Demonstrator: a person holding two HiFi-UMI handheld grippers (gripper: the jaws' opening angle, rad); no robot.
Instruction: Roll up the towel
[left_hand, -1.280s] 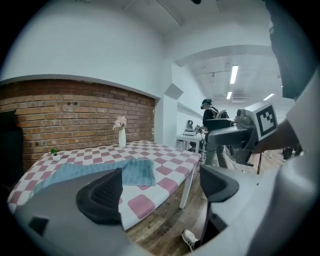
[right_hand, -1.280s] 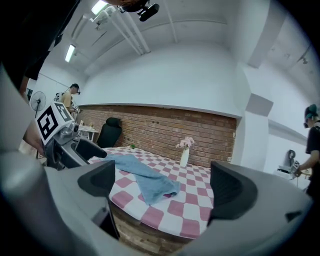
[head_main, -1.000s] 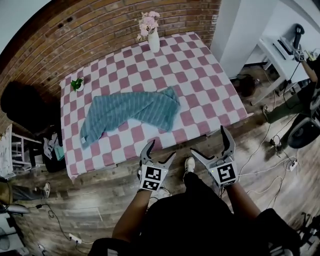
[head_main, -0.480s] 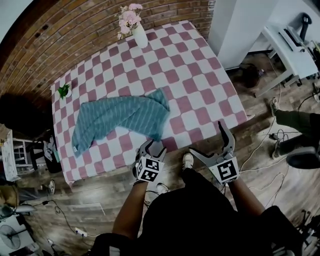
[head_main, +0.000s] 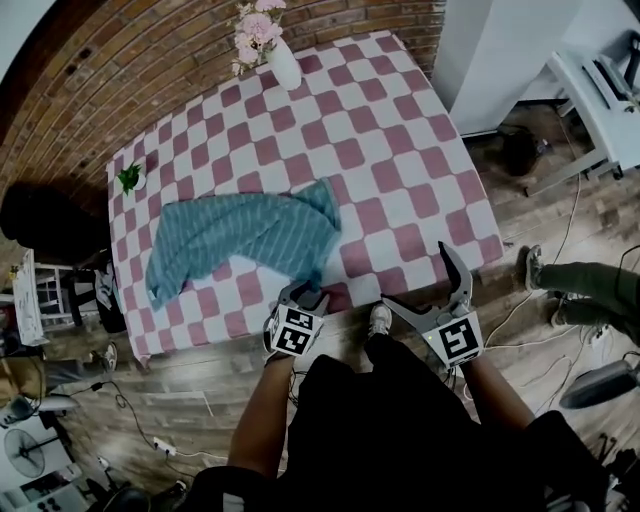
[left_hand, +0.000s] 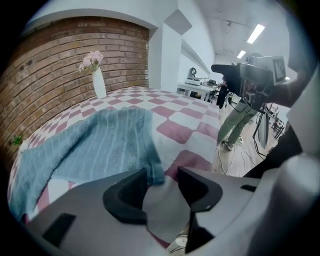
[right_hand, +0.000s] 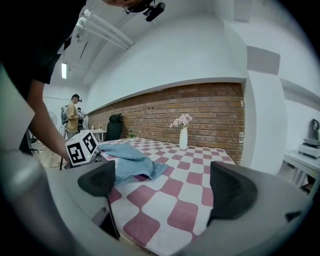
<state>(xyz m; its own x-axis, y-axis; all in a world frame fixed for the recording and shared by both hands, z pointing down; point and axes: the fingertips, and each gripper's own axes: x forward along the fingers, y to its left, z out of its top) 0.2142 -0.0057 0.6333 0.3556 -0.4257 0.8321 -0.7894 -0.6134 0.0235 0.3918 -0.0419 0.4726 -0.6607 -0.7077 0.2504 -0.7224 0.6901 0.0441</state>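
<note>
A teal striped towel (head_main: 240, 235) lies crumpled on the pink-and-white checked table (head_main: 400, 130), stretching from the left edge to the near middle. My left gripper (head_main: 303, 294) points down at the towel's near corner (left_hand: 155, 172). Its jaws have just been closing and stand narrow, with the corner at their tips and tablecloth still showing in the gap. The pads do not press on the cloth. At the table's near edge, to the right of the towel, my right gripper (head_main: 416, 277) is wide open and holds nothing. From its view the towel (right_hand: 127, 160) lies ahead to the left.
A white vase with pink flowers (head_main: 283, 68) stands at the table's far edge by the brick wall. A small green plant (head_main: 128, 178) sits at the far left. Cables and a person's legs (head_main: 585, 290) are on the wooden floor to the right.
My left gripper has dropped forward onto the towel's near corner and its jaws have narrowed. My right gripper has shifted slightly along the table's near edge, still wide open.
</note>
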